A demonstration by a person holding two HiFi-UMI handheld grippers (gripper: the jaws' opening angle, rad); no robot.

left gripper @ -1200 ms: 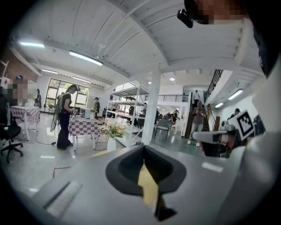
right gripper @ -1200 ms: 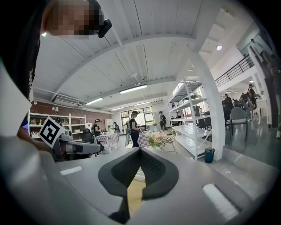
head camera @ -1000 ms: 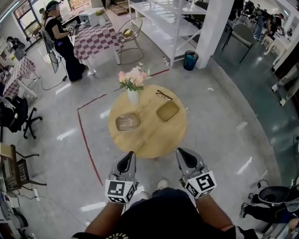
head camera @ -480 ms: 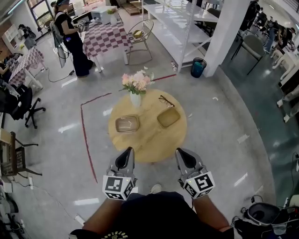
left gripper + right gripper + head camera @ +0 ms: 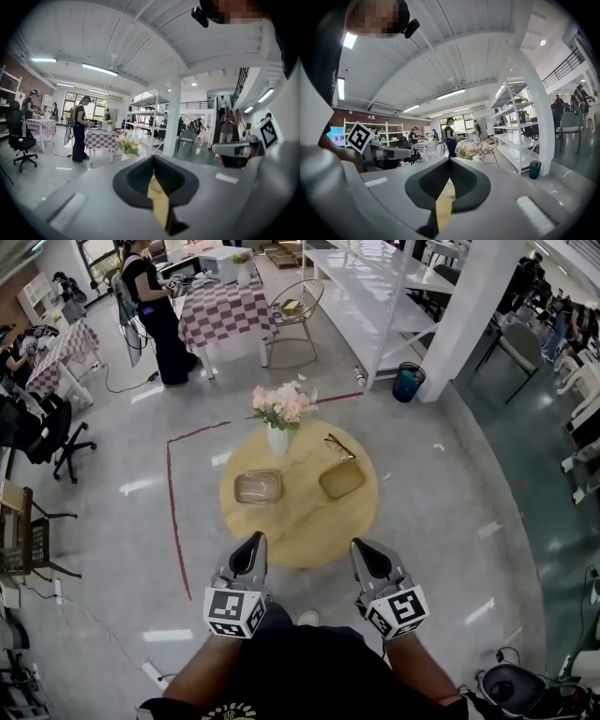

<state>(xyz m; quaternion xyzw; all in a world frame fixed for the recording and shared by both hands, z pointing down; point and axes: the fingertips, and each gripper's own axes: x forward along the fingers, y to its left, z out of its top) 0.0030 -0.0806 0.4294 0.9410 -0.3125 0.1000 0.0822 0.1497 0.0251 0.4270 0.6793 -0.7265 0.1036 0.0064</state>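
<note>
A round wooden table (image 5: 300, 526) stands on the floor ahead of me. On it are a white vase of pink flowers (image 5: 280, 412), a pair of glasses (image 5: 339, 445), a clear tray (image 5: 258, 487) and a tan tray (image 5: 341, 480). My left gripper (image 5: 251, 545) and right gripper (image 5: 362, 549) hover side by side short of the table's near edge, both shut with nothing held. In the left gripper view the jaws (image 5: 153, 161) meet in front of the flowers (image 5: 127, 143). The right gripper view shows its jaws (image 5: 449, 163) closed too, with the flowers (image 5: 468, 150) beyond.
A red tape line (image 5: 173, 512) runs along the floor left of the table. Behind it are a checked table (image 5: 225, 313) with a person in black (image 5: 155, 310), a wire chair (image 5: 298, 307), white shelving (image 5: 384, 287), a white column (image 5: 469, 310) and a teal bin (image 5: 409, 382). An office chair (image 5: 47, 432) stands at the left.
The view has shifted slightly forward, and the table and room now sit a little lower and to the right. Both grippers keep the same shut pose in front of me.
</note>
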